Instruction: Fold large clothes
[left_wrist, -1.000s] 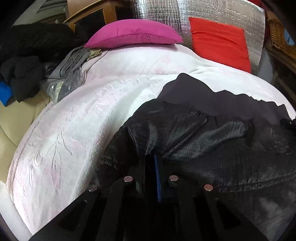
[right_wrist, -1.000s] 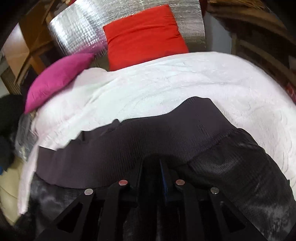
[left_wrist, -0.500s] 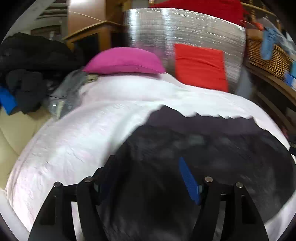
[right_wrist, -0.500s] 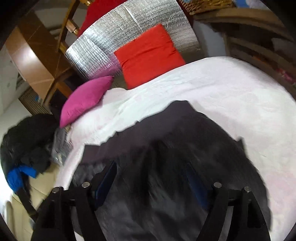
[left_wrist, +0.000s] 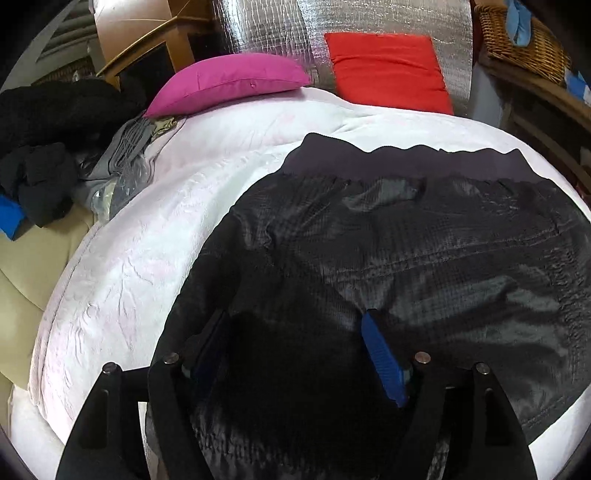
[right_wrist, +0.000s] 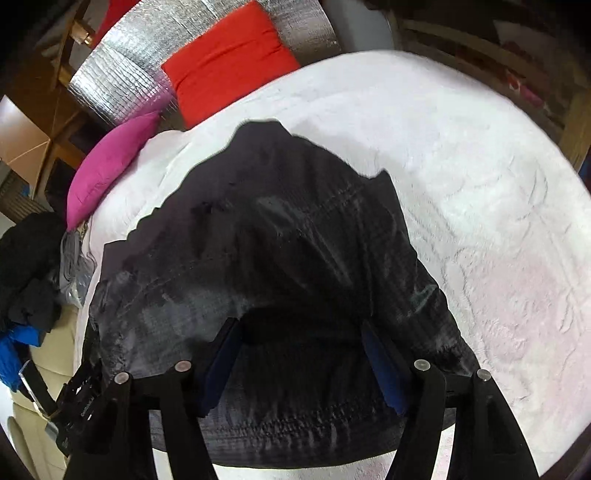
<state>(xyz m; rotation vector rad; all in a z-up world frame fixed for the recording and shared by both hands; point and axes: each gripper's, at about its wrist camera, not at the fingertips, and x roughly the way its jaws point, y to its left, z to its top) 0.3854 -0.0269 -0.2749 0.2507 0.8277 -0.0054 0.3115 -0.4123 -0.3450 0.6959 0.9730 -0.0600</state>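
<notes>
A large black garment (left_wrist: 406, 240) of shiny woven fabric, with a dark ribbed band along its far edge, lies spread on the white bedcover (left_wrist: 155, 236). My left gripper (left_wrist: 295, 321) hovers over its near left part. Its jaws are opening, and the blue pads (left_wrist: 380, 354) stand apart with the cloth lying loose below them, unpressed. In the right wrist view the same garment (right_wrist: 295, 240) is bunched towards me on the bedcover (right_wrist: 480, 184). My right gripper (right_wrist: 299, 325) hangs over the near hem. Its jaws are closing, and a fold of cloth lies between the pads, untouched.
At the head of the bed are a magenta pillow (left_wrist: 229, 81), a red cushion (left_wrist: 388, 70) and a silver foil panel (left_wrist: 369, 18). A heap of dark clothes (left_wrist: 48, 147) and a grey garment (left_wrist: 125, 155) lie left. A wicker basket (left_wrist: 517, 37) and wooden furniture stand right.
Both grippers were shut on the garment a second ago. They have opened, let it go and drawn back. The cloth now lies on the bed.
</notes>
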